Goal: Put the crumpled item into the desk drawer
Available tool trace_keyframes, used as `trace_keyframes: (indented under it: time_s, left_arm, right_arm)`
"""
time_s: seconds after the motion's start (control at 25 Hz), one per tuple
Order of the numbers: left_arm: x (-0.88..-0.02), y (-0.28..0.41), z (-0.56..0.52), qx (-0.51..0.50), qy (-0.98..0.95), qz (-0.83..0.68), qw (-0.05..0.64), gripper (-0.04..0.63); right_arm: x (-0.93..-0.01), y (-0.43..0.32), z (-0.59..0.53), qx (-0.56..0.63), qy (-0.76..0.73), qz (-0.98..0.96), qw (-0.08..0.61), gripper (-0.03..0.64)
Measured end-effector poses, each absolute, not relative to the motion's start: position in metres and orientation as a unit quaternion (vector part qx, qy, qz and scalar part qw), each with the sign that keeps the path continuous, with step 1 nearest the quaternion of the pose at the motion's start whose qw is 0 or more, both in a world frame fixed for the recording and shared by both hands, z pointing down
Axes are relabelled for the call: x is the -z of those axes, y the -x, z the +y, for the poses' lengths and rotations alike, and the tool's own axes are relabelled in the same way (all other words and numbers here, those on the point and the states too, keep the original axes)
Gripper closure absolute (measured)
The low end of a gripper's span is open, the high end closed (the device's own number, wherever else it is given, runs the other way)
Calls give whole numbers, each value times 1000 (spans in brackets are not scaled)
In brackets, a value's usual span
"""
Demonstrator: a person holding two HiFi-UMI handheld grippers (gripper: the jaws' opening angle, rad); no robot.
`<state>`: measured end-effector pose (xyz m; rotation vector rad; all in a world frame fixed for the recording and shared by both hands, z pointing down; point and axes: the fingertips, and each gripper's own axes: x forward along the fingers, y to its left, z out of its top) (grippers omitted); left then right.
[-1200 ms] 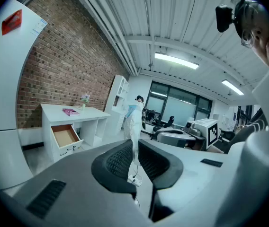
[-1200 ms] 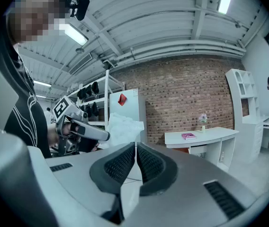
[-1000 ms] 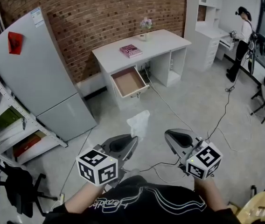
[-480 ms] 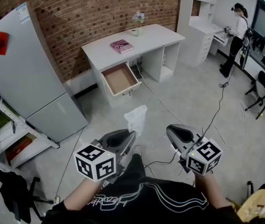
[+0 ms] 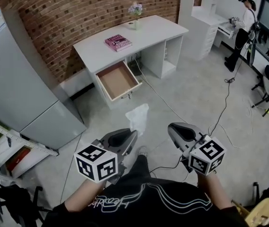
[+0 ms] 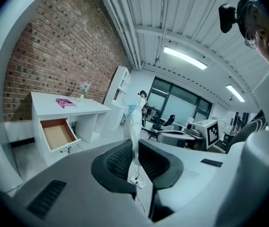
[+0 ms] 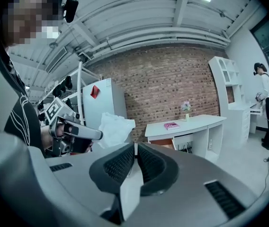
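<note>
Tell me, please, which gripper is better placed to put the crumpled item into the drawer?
Left: the left gripper pinches the crumpled item, facing the open drawer; the right gripper is empty.

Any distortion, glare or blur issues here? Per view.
Head view: sharp, evenly lit, soft shadows, desk edges only slightly bowed. Left gripper view: heavy fisheye, dark corners, brick wall curves, ceiling lights blown out. Right gripper view: same fisheye and dark corners, mosaic patch top left, desk still crisp.
</note>
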<state>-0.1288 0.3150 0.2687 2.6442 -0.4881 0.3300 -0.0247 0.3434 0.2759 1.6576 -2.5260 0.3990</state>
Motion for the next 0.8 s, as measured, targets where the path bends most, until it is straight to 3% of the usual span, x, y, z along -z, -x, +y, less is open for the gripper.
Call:
trace_keyframes:
  time_s: [0.52, 0.8]
  left_arm:
    - [-310, 42, 46, -168, -936, -172, 257, 546]
    - [-327, 15, -34, -174, -929, -190, 266, 546]
  right_arm:
    - [-288, -62, 69, -172, -531, -829, 21, 568]
    - [-316, -88, -4, -200, -519, -830, 39, 568]
